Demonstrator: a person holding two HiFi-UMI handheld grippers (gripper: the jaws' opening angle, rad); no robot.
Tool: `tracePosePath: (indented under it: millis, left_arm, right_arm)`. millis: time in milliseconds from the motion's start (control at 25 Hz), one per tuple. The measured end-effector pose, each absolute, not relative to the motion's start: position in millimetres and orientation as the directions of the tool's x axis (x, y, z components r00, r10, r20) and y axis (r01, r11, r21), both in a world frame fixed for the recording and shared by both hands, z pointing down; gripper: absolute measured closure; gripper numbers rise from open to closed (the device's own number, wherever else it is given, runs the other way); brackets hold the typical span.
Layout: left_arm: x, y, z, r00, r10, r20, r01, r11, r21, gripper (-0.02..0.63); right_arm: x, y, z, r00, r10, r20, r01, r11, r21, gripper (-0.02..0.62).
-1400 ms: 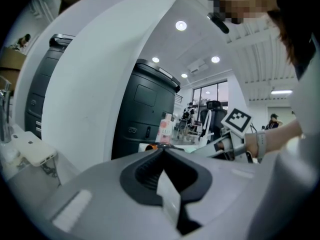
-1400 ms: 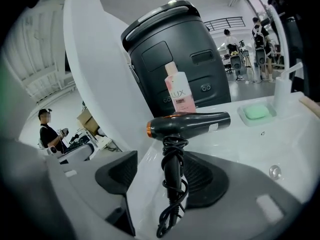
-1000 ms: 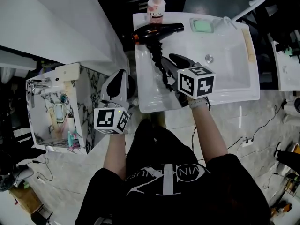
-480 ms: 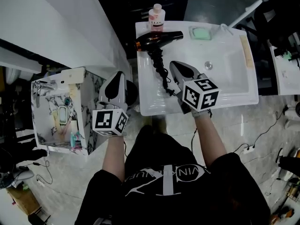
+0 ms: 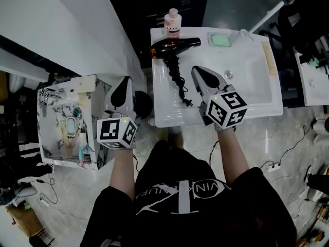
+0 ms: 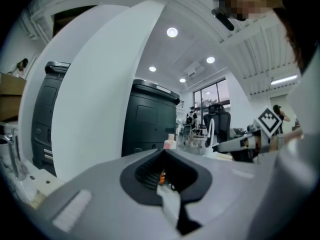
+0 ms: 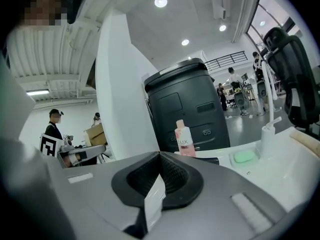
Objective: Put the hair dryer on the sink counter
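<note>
Right gripper [image 5: 199, 72], closed and empty, now clear of hair dryer [image 5: 172, 46] on sink counter [image 5: 162, 103]; left gripper [image 5: 125, 82] closed.

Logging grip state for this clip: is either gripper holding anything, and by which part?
Nothing is held. The left gripper and right gripper are both shut and empty; the hair dryer lies free on the sink counter.

Blk/copper hair dryer [image 5: 175, 45]; wht sink [image 5: 247, 94]; grn soap [image 5: 221, 39]; pink bottle [image 5: 172, 22].

I log left gripper [image 6: 163, 153], jaws together, nothing between; white wall [image 6: 95, 94]; dark cabinet [image 6: 150, 119]; pink bottle [image 6: 170, 142] beyond.
</note>
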State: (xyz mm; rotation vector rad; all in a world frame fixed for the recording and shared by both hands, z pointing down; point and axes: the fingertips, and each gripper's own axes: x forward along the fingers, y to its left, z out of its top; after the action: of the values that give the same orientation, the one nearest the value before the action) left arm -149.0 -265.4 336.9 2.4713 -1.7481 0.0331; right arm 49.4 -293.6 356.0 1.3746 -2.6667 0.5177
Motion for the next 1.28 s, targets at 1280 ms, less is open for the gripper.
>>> tracePosePath:
  millis: [1280]
  left_arm:
    - [-166, -266, 277, 0.313, -0.95, 0.007, -0.95, -0.313, 0.024, 0.606]
  right_arm:
    - [64, -283, 301, -0.575, -0.809, 0.12, -0.813, 0.549, -0.193, 0.592]
